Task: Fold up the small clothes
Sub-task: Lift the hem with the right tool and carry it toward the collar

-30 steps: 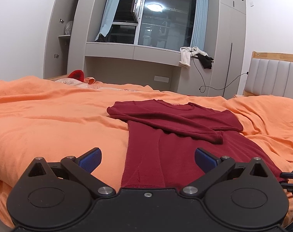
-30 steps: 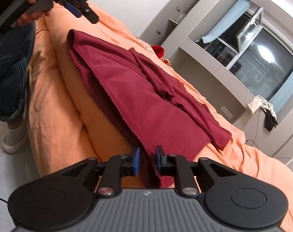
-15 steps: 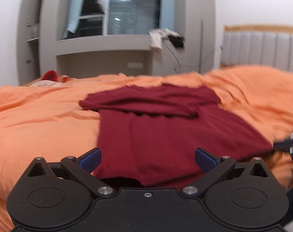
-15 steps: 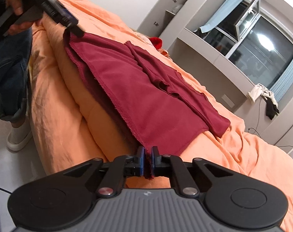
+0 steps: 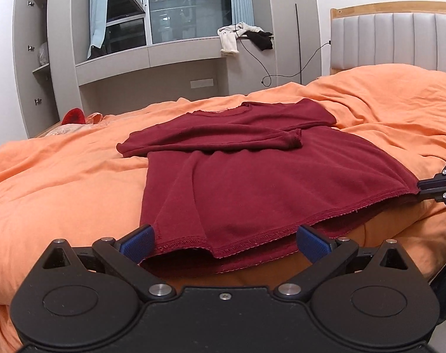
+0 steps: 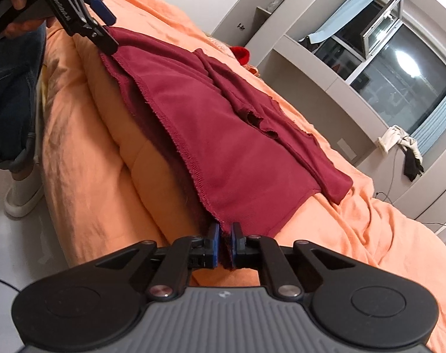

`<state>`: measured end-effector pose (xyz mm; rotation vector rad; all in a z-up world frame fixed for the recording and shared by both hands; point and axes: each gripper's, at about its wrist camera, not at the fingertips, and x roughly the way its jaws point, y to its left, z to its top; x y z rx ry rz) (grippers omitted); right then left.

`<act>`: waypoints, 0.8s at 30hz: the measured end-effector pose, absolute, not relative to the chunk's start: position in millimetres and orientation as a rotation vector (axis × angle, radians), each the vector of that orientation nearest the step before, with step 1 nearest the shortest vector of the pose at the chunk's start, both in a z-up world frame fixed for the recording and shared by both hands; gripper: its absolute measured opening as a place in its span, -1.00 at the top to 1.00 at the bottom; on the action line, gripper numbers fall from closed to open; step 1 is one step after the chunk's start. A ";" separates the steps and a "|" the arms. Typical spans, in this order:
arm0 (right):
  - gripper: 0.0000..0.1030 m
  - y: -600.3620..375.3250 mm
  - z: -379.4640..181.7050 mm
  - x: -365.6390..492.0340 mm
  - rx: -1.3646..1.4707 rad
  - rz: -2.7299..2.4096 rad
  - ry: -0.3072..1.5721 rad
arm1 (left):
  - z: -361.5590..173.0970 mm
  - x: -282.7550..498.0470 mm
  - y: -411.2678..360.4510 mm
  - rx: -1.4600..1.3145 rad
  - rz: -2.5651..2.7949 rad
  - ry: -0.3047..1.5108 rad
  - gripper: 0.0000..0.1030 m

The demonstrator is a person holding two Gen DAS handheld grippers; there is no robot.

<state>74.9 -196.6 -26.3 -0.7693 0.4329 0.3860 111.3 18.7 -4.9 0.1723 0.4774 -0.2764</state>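
A dark red long-sleeved shirt (image 5: 252, 176) lies flat on the orange duvet (image 5: 61, 182), with its sleeves folded across the chest and its hem at the bed's near edge. My left gripper (image 5: 225, 244) is open, its blue pads standing either side of the hem's left part without pressing it. In the right wrist view the shirt (image 6: 223, 123) runs away from my right gripper (image 6: 225, 247), which is shut on the hem's right corner. The left gripper (image 6: 106, 29) shows there at the hem's far corner, and the right gripper (image 5: 421, 189) shows at the right edge of the left wrist view.
A padded headboard (image 5: 399, 41) stands at the right. A grey wardrobe and window shelf (image 5: 152, 58) run behind the bed. A red item (image 5: 74, 116) lies at the bed's far side. A person's jeans leg (image 6: 11, 88) and white shoe (image 6: 22, 197) stand beside the bed.
My left gripper has rolled and moved in to the hem, which now lies between its open pads. My right gripper has tightened on the hem corner and stayed in place.
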 end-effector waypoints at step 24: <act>1.00 -215.3 -18.2 51.1 -0.863 0.303 0.460 | -8.9 104.6 13.4 0.235 -0.273 0.484 -0.99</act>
